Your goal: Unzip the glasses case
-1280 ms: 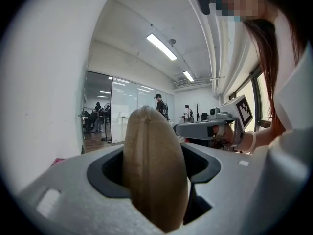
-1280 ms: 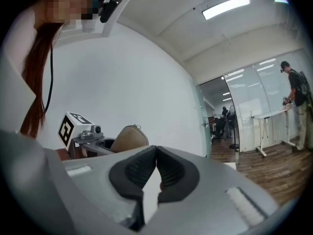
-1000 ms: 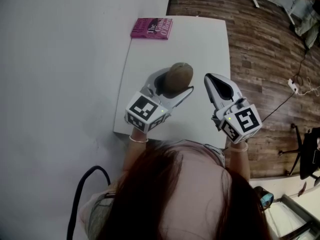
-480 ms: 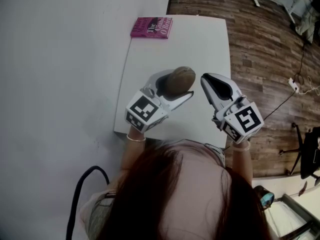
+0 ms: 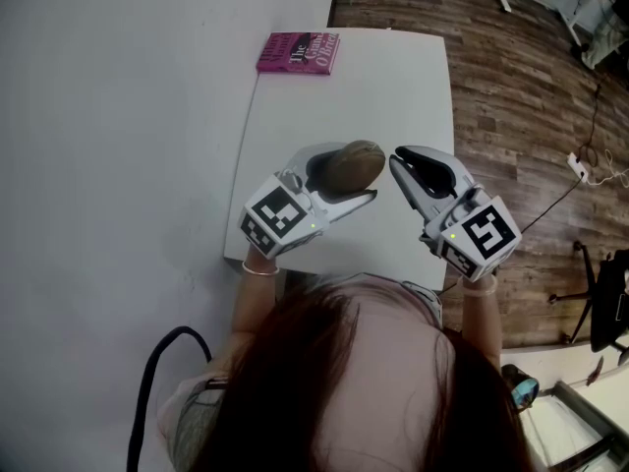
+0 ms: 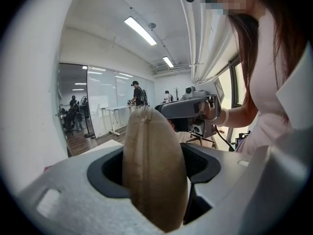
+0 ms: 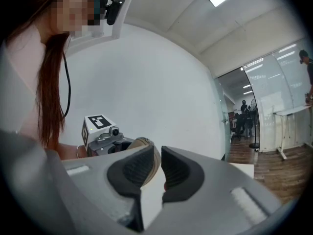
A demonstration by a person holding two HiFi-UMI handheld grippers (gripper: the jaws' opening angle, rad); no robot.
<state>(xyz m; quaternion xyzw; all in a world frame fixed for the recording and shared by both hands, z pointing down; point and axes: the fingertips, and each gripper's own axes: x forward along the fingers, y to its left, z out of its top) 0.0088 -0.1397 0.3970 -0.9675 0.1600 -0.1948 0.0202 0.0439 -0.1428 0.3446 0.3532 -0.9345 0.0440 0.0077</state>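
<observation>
A brown oval glasses case [image 5: 352, 165] is held up above the white table [image 5: 403, 87], with my left gripper [image 5: 359, 171] shut on it. In the left gripper view the case [image 6: 154, 175] stands on edge between the jaws, seam facing the camera. My right gripper [image 5: 395, 159] is just right of the case, its tips a short way from the case's end. In the right gripper view its jaws [image 7: 158, 151] stand open by a narrow gap with nothing between them, and the case [image 7: 143, 142] shows just behind the left pad.
A pink book [image 5: 299, 55] lies at the table's far left corner. A grey wall runs along the table's left side, and wooden floor [image 5: 511, 96] lies to its right. A black cable [image 5: 177, 347] hangs near my left side.
The left gripper has tilted and drawn slightly toward me with the case. The right gripper's tips have shifted left, closing the distance to the case.
</observation>
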